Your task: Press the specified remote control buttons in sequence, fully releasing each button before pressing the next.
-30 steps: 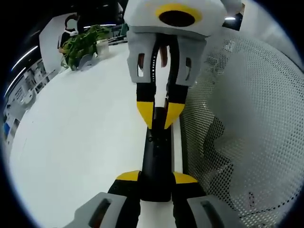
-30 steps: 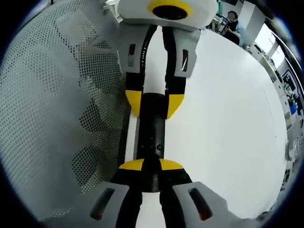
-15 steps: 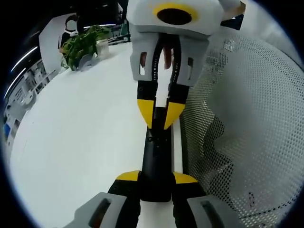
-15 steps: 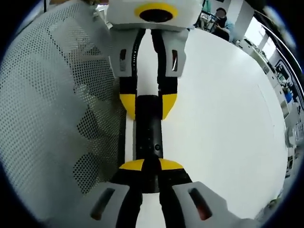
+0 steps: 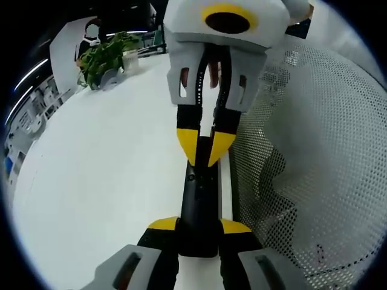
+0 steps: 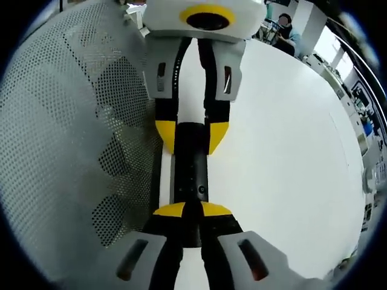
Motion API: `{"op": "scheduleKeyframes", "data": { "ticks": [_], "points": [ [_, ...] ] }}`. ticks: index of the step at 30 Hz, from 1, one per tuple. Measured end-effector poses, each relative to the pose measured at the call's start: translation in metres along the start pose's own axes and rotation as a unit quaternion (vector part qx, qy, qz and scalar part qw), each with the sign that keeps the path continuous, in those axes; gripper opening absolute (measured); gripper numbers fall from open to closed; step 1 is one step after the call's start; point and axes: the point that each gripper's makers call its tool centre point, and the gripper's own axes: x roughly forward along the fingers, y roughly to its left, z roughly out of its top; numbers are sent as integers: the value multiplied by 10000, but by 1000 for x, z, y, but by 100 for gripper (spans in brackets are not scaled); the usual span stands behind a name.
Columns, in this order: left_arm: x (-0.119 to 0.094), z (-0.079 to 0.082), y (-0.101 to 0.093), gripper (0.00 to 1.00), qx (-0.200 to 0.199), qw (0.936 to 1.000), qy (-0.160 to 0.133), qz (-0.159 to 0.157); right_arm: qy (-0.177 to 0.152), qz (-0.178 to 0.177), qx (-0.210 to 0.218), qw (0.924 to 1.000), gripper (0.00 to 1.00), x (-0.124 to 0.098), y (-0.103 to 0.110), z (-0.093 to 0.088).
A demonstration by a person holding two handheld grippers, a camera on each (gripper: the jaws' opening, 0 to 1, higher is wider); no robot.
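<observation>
— What have we got on the remote control (image 5: 199, 208)?

— Long, slim, black, lying flat on the white table (image 5: 103, 181), running from six o'clock up toward twelve in the left gripper view.

— Any buttons visible?

— One small round one on its dark face, in the right gripper view (image 6: 191, 175); the rest is too dark to tell.

— And its ends?

— Each end sits between yellow gripper tips.

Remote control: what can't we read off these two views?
- Remote control: near end covered by the left gripper in the left gripper view; far end covered by the right gripper.
- Button labels: too small and dark in the right gripper view.
- Mesh object: cut off by the edge.
- Whether a button is pressed: cannot tell.
</observation>
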Motion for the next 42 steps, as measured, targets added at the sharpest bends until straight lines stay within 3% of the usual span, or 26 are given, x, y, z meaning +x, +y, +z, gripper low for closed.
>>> {"op": "scheduleKeyframes", "data": {
  "ticks": [6, 12, 23, 34, 42],
  "points": [
    [1, 0, 0, 24, -7, 10000, -6, -4, 102, -131, -100, 9998, 5, 1, 2, 1],
    [1, 0, 1, 24, 4, 10000, -6, 5, -160, -175, 86, 9997, 1, 0, 2, 1],
    [1, 1, 0, 24, -20, 10000, -23, 1, -25, -140, 11, 9999, 0, 1, 0, 2],
    [1, 1, 0, 24, -37, 10000, -81, -5, -396, -127, 417, 9983, 0, -2, -1, 0],
    [0, 1, 0, 24, -31, 10000, -76, 5, -391, -111, 617, 9973, 0, -4, 0, -5]
  ]
}}
